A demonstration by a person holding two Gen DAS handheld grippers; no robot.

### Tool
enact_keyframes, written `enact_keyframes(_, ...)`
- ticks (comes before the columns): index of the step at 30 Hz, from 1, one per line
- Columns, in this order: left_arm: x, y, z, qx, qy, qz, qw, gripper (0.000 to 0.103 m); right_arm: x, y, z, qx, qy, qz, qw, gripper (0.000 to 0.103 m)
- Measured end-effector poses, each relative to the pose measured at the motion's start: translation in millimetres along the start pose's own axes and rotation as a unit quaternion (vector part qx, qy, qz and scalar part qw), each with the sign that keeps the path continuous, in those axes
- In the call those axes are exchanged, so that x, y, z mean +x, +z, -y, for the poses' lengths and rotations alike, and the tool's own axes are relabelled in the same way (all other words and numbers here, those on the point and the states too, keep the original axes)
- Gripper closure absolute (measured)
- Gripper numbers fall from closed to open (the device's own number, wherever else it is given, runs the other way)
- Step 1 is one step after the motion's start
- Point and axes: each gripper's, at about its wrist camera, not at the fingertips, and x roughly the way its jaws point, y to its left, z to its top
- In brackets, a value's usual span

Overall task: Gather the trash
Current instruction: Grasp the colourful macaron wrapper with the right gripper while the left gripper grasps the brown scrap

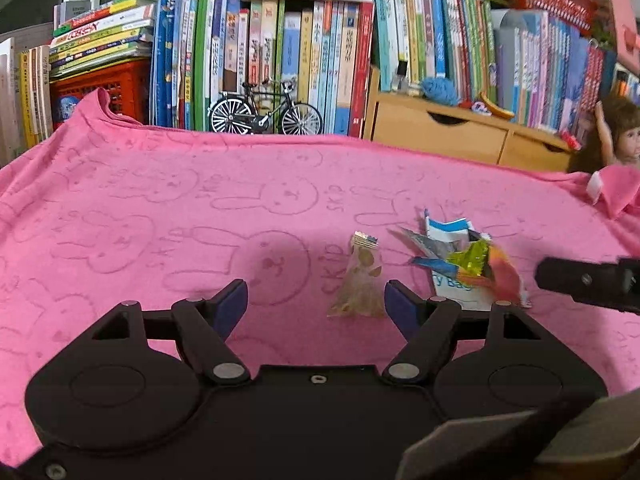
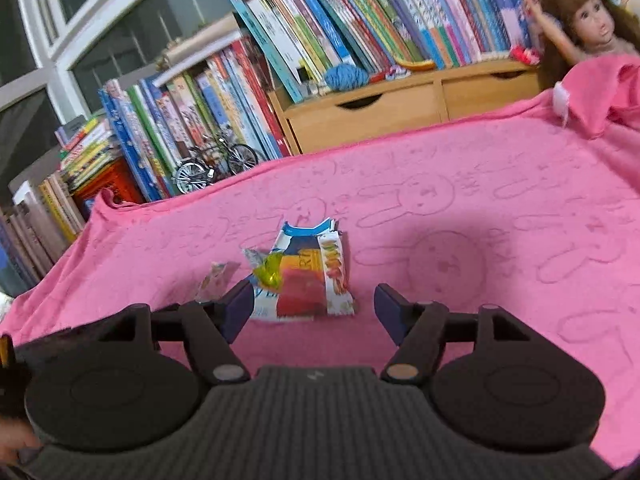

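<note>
Trash lies on a pink bunny-print towel (image 1: 160,208). A small clear packet (image 1: 358,280) sits between my left gripper's fingers, close to the right one and untouched. My left gripper (image 1: 316,300) is open. To its right is a pile of wrappers (image 1: 460,264): blue-and-white paper, yellow-green foil, a red piece. My right gripper shows there as a black finger (image 1: 580,280) just right of the pile. In the right wrist view my right gripper (image 2: 314,304) is open just short of the wrapper pile (image 2: 308,272), with the clear packet (image 2: 214,280) left of its left finger.
Rows of books (image 1: 280,60) stand behind the towel, fronted by a toy bicycle (image 1: 266,114). A wooden drawer box (image 1: 460,132) and a doll (image 2: 592,24) are at the back right, a red crate (image 1: 100,88) at the back left. Bare towel (image 2: 500,220) spreads right of the pile.
</note>
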Motion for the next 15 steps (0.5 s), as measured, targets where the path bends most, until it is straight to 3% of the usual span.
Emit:
enact_keyframes(6,27,-1,7,0.0,0.006,-0.012,0.9999,0.034,33,11,-5,-0.002,-0.017,-0.022,1.0,0.025)
enact_keyframes(8,30,-3,7,-0.003,0.006,-0.012,0.9999,0.037,40,11,-6,-0.005,-0.021,-0.035,0.999,0.034)
enact_keyframes(10,32,-4,8,0.002,0.01,-0.007,0.9999,0.05,44,9,-6,-0.006,-0.022,-0.043,0.999,0.047)
enact_keyframes(11,32,-4,9,0.004,0.01,-0.007,0.9999,0.055,43,7,-6,-0.008,-0.023,-0.043,0.999,0.049)
enact_keyframes(13,31,-4,9,0.009,0.004,-0.005,0.9999,0.076,40,4,-4,-0.011,-0.017,-0.04,0.999,0.049)
enact_keyframes(15,28,-4,7,0.008,-0.017,-0.001,0.9998,0.081,34,2,-1,-0.006,-0.012,-0.039,0.999,0.05)
